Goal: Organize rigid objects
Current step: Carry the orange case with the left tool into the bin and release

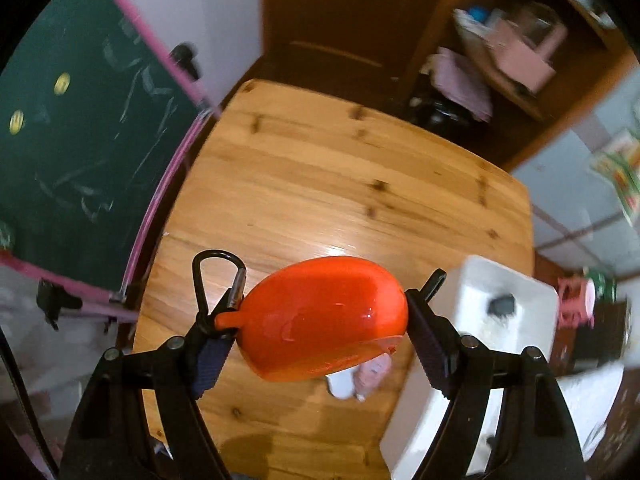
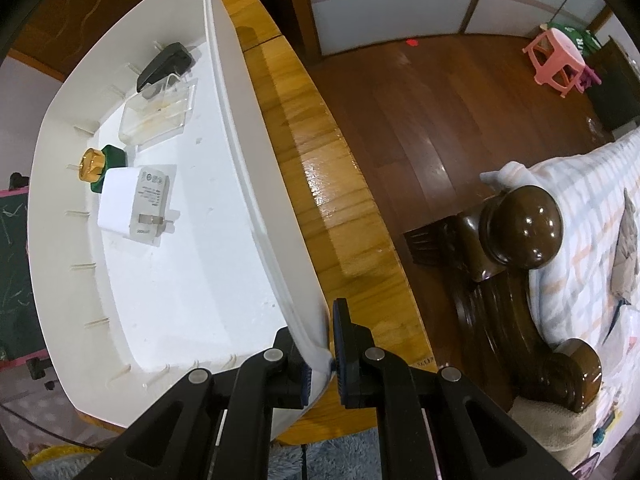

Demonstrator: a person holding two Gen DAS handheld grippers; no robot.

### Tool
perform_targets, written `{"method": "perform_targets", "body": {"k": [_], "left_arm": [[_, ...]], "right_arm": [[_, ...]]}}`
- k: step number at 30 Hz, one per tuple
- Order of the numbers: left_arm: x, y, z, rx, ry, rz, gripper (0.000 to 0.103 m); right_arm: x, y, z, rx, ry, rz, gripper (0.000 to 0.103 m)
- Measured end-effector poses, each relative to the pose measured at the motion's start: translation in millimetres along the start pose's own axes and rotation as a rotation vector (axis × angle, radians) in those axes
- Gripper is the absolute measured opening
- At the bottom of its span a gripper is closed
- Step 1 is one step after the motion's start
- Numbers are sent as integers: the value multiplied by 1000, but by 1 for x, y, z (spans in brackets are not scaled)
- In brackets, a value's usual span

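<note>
The left gripper (image 1: pixel 324 328) holds an orange case (image 1: pixel 320 320) by its two ends, the pads pressing each end so the glossy shell hangs crosswise above the wooden table (image 1: pixel 320 184); a black carabiner (image 1: pixel 218 280) clipped to the case's loop sticks out past the left finger, free of the grip; holding the case by its ends looks meant to keep the rounded body from slipping while it is carried; the white bin (image 1: pixel 508 292) sits just to the right of the case at the table's edge, probably the place it is bound for. The right gripper (image 2: pixel 320 364) is pinched nearly shut on the bin's thin near wall at a corner, apparently to steady the light container while things go in; inside the bin, from that pinched corner outward, lie a white charger (image 2: pixel 136 204), a green bottle with a gold cap (image 2: pixel 100 168) touching its far side, a clear plastic box (image 2: pixel 158 110) beyond, and a black adapter (image 2: pixel 164 66) farthest off against the far wall; the floor near the pinched corner is bare, leaving room for the case.
</note>
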State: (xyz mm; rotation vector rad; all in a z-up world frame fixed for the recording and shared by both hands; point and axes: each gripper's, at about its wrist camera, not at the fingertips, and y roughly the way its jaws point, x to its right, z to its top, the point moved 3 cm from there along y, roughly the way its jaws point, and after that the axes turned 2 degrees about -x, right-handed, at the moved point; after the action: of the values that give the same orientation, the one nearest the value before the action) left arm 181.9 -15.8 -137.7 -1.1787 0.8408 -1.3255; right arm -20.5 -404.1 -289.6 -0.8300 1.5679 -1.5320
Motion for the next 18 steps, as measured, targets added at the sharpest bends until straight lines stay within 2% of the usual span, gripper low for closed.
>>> {"method": "perform_targets", "body": {"k": [10, 18], "left_arm": [[100, -42, -38, 52, 248, -35, 82], [161, -15, -59, 8, 364, -29, 82]], "right_arm": [[4, 2, -2, 16, -38, 51, 9], [3, 0, -3, 34, -82, 70, 9]]}}
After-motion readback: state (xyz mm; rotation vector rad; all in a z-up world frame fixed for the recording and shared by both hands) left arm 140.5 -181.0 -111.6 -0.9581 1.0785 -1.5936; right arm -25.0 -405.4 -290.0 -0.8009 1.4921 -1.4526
